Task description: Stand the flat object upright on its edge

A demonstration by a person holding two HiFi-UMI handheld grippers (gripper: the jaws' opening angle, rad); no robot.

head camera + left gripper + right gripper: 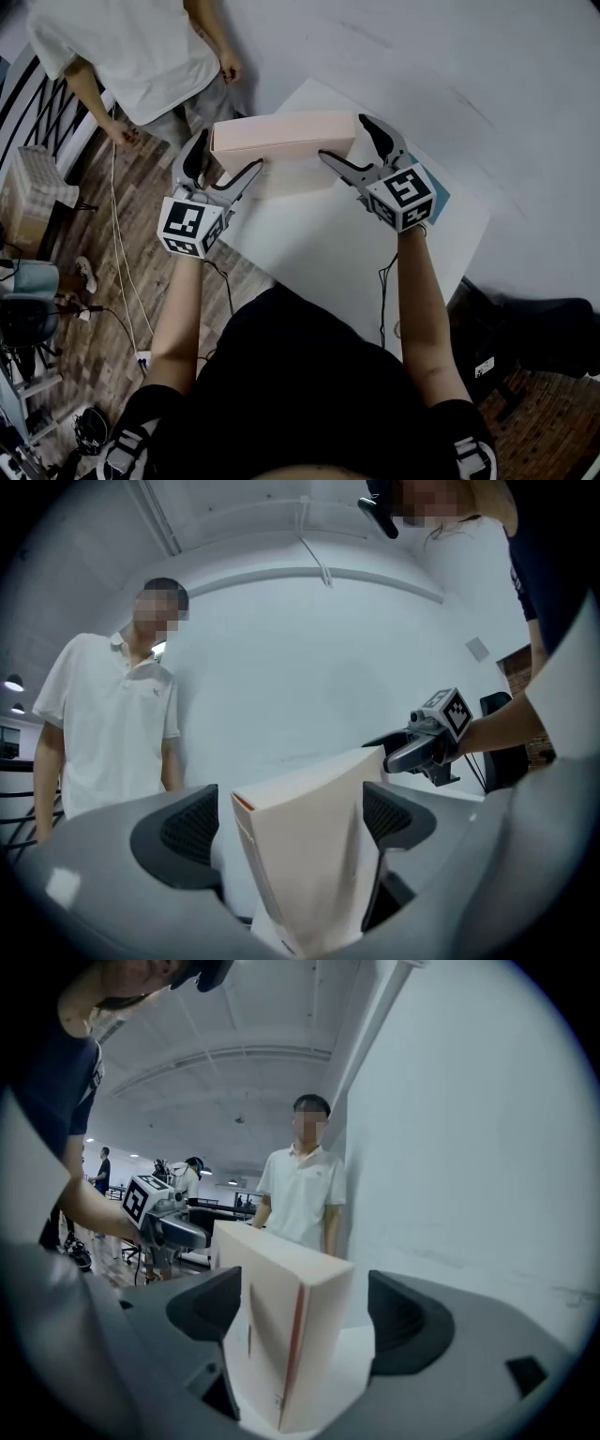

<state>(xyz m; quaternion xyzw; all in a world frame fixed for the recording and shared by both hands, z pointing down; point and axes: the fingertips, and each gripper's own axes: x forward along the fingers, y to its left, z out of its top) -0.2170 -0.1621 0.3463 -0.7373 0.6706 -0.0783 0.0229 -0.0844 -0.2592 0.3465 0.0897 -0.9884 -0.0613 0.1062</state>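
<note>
Bystander: a person in a white shirt (122,47) stands past the left fingers, at the far left corner of the worktop, arms down.
Floor: a thin pale cable (120,253) trails over the wood planks outside the left gripper; the clutter at the floor's edge is too small to name.
Left gripper (223,167): its fingers (187,827) are spread around the left end of the box. The right pad lies against the box's face, and a narrow gap shows at the left pad.
Box (281,139): pale pink, thin and long, upright on its edge, spanning from one pair of fingers to the other.
Worktop (319,244): white and bare on the near side of both pairs of fingers.
Right gripper (358,148): its fingers (408,1321) are released and straddle the right end of the box. The box sits close to the left pad, and a clear gap shows at the right pad.
Teal patch (441,195): peeks out beneath the right gripper's marker cube; I can't tell what it is.
Wall (450,75): plain white, just beyond the fingertips.
Hard to make out: each gripper's body cuts off the bottom of the box in its own view. A dark shape (534,328) at the far right stays unclear.
</note>
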